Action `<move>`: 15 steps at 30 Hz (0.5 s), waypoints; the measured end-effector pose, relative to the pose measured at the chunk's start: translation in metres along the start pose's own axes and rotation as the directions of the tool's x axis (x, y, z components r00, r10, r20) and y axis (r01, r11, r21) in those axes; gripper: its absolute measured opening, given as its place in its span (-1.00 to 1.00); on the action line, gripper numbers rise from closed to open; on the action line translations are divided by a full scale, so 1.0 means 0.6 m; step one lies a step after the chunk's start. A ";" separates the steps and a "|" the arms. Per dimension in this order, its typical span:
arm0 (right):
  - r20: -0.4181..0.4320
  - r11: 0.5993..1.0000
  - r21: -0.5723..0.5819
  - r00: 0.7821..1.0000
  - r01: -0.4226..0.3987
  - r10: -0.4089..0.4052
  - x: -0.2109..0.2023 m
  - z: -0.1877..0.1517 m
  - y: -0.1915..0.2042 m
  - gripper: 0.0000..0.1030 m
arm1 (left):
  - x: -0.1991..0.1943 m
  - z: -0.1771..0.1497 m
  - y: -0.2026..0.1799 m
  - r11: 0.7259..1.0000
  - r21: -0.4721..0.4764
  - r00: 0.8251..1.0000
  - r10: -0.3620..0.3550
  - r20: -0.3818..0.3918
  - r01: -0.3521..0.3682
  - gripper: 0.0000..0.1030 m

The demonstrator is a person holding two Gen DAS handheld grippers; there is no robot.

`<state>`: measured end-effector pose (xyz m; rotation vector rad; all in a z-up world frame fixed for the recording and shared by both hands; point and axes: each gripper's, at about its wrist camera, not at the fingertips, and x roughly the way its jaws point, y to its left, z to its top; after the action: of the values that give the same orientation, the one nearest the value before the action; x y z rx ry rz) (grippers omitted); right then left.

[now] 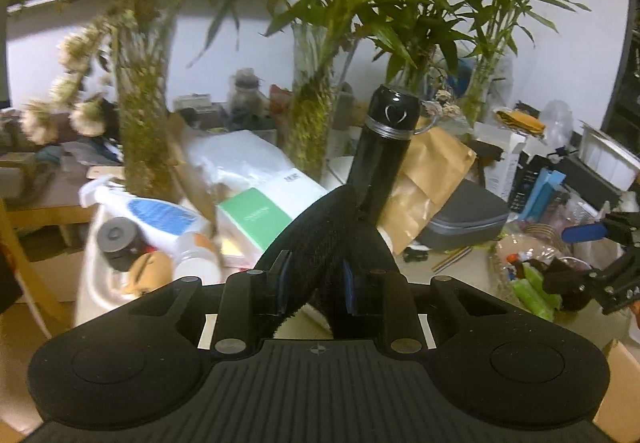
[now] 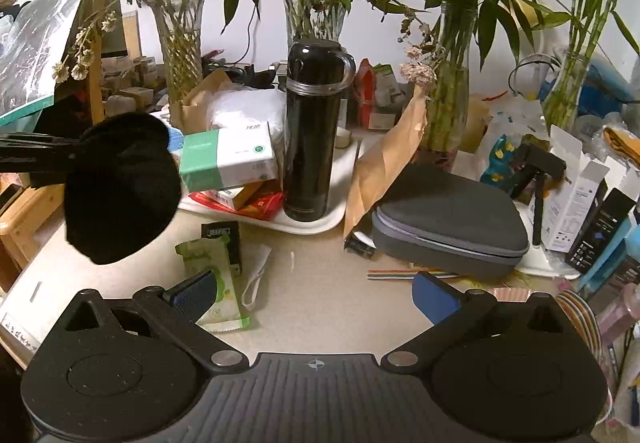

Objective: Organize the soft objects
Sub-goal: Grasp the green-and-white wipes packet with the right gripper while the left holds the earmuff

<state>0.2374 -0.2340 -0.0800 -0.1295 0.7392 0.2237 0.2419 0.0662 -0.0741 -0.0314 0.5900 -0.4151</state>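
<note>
Nearest to me, my left gripper (image 1: pixel 314 283) is pinched tight on a black fuzzy pad (image 1: pixel 320 239), a soft round piece of fabric that folds up between the blue pads. From the right wrist view the same black fuzzy pad (image 2: pixel 120 187) hangs at nine o'clock, clear of the tabletop (image 2: pixel 320 283). My right gripper (image 2: pixel 316 295) stands wide open with nothing between its fingers, low over the bare counter.

Just beyond it, at eleven o'clock, a green snack packet (image 2: pixel 212 283) lies flat beside a white mask (image 2: pixel 256 275). Farther out, at twelve o'clock, a black flask (image 2: pixel 310 131) stands upright on a white tray (image 2: pixel 316 227), with a grey zip case (image 2: pixel 448 223) at two o'clock and vases of bamboo (image 2: pixel 452 103) behind.

I judge the step to be carrying the pad to its place. I would keep the pinch firm, keep it high, and swing wide of the flask, which looks easy to topple.
</note>
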 end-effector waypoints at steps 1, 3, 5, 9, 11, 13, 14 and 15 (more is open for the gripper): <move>-0.001 1.000 -0.002 1.000 -0.004 0.004 0.001 0.000 0.000 1.00 | -0.007 -0.002 -0.002 1.000 0.001 1.000 0.013 0.002 -0.013 -0.51; -0.005 1.000 -0.006 1.000 -0.009 0.009 0.005 0.000 0.000 1.00 | -0.020 -0.006 -0.008 0.999 0.004 0.999 0.045 0.002 -0.045 -0.51; -0.010 1.000 -0.016 1.000 -0.017 0.017 0.009 -0.002 0.001 1.00 | -0.030 -0.011 -0.011 0.997 0.006 0.997 0.074 0.002 -0.074 -0.51; -0.021 0.998 -0.048 0.999 -0.045 0.044 0.019 -0.004 0.003 1.00 | -0.051 -0.020 -0.016 0.992 0.015 0.992 0.124 0.005 -0.124 -0.51; -0.028 0.996 -0.068 0.998 -0.065 0.063 0.027 -0.006 0.005 1.00 | -0.060 -0.020 -0.014 0.992 -0.001 0.992 0.126 0.012 -0.126 -0.51; -0.039 0.992 -0.089 0.995 -0.093 0.090 0.036 -0.007 0.008 1.00 | -0.067 -0.021 -0.014 0.992 -0.010 0.992 0.125 0.021 -0.125 -0.51; -0.045 0.990 -0.095 0.994 -0.108 0.104 0.041 -0.007 0.009 1.00 | -0.069 -0.020 -0.014 0.992 -0.011 0.992 0.126 0.025 -0.125 -0.51; -0.051 0.987 -0.102 0.992 -0.121 0.116 0.046 -0.007 0.010 1.00 | -0.070 -0.020 -0.015 0.992 -0.012 0.992 0.124 0.026 -0.124 -0.51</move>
<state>0.2529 -0.2248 -0.1023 -0.1911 0.7810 0.3746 0.2005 0.0752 -0.0603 -0.0097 0.5646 -0.2907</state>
